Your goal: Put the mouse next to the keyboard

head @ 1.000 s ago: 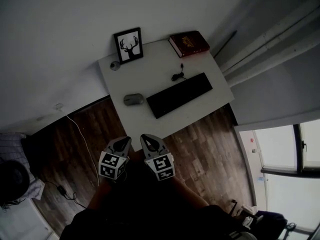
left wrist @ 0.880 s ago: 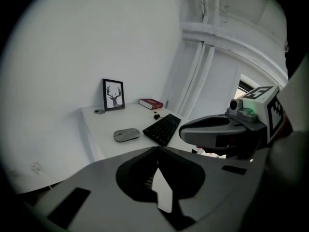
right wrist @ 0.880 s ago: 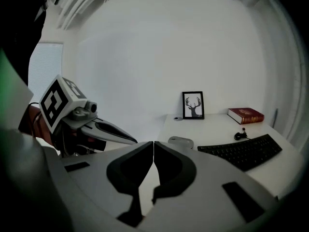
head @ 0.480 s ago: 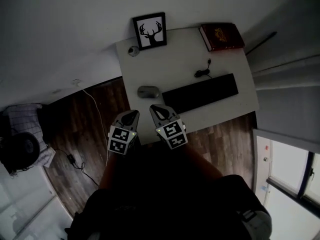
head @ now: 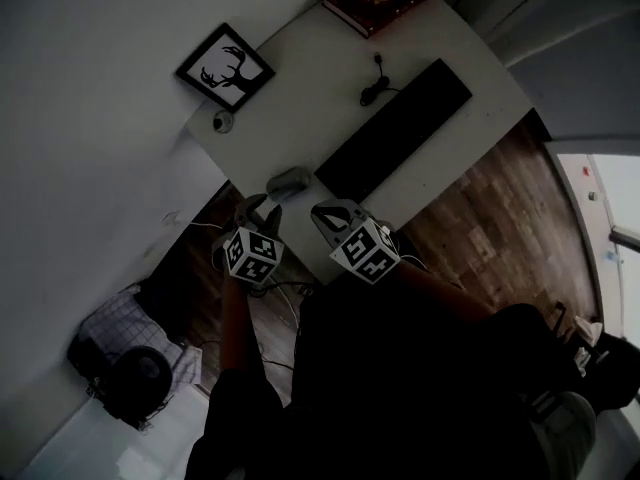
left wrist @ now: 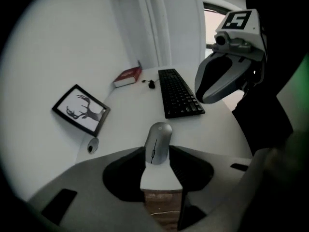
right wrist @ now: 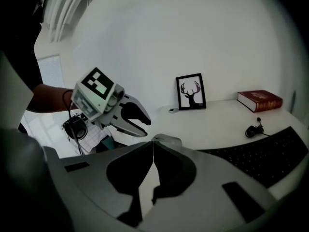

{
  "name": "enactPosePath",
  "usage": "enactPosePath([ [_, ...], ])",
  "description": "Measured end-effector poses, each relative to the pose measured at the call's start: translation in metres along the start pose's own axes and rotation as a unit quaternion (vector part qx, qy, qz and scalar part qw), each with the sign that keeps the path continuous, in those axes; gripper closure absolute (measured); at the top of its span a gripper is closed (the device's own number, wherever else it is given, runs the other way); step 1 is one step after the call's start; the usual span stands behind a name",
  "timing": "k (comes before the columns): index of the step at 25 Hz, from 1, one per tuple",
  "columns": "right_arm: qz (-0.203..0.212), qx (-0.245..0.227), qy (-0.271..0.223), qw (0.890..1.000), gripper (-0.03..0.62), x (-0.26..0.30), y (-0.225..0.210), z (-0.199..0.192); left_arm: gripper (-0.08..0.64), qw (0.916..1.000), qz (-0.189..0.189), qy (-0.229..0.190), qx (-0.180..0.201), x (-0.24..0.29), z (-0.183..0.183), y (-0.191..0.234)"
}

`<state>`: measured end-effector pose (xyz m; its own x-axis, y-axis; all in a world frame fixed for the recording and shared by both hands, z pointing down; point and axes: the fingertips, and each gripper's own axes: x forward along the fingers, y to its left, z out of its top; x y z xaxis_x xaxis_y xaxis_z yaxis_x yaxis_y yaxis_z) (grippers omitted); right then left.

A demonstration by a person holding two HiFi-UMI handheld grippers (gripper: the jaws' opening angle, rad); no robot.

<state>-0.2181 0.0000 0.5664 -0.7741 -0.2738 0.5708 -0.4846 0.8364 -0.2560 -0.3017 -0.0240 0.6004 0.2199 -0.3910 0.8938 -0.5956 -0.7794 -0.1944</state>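
In the right gripper view the right tongs (right wrist: 153,143) hide most of the mouse (right wrist: 167,138), and the keyboard (right wrist: 270,158) runs off the right edge. The round thing (head: 222,121) by the picture frame (head: 224,68) is too small to tell

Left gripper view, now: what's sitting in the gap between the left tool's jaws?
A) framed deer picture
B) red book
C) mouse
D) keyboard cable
C: in the left gripper view the near end of the grey mouse lies between the tips of the left tool. Its jaws have just been opening and stand parted, and the pads do not look pressed on the mouse.
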Motion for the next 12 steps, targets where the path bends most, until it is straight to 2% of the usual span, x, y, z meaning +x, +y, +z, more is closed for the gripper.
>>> enactPosePath([
  [1, -0.006, 0.008, 0.001, 1.0, 0.571, -0.003, -0.004, -0.003, 0.375, 0.9992, -0.024, 0.017, 0.028, 0.01, -0.001, 0.0],
  [2, -0.012, 0.015, 0.001, 1.0, 0.571, -0.006, -0.007, -0.006, 0.338, 0.9969, -0.046, 0.033, 0.055, 0.021, -0.002, -0.001],
  [5, -0.029, 0.035, 0.004, 0.999, 0.571, -0.014, -0.018, -0.015, 0.293, 0.9893, -0.075, 0.062, 0.108, 0.046, -0.002, 0.003],
  [7, -0.038, 0.047, 0.005, 0.998, 0.571, -0.019, -0.025, -0.019, 0.278, 0.9856, -0.099, 0.076, 0.114, 0.059, -0.002, 0.003],
  [9, -0.044, 0.057, 0.003, 0.997, 0.571, -0.022, -0.031, -0.022, 0.235, 0.9794, -0.138, 0.094, 0.114, 0.072, -0.004, -0.005],
  [12, -0.046, 0.067, 0.002, 0.997, 0.571, -0.023, -0.035, -0.025, 0.236, 0.9701, -0.177, 0.119, 0.115, 0.082, -0.005, -0.01],
])
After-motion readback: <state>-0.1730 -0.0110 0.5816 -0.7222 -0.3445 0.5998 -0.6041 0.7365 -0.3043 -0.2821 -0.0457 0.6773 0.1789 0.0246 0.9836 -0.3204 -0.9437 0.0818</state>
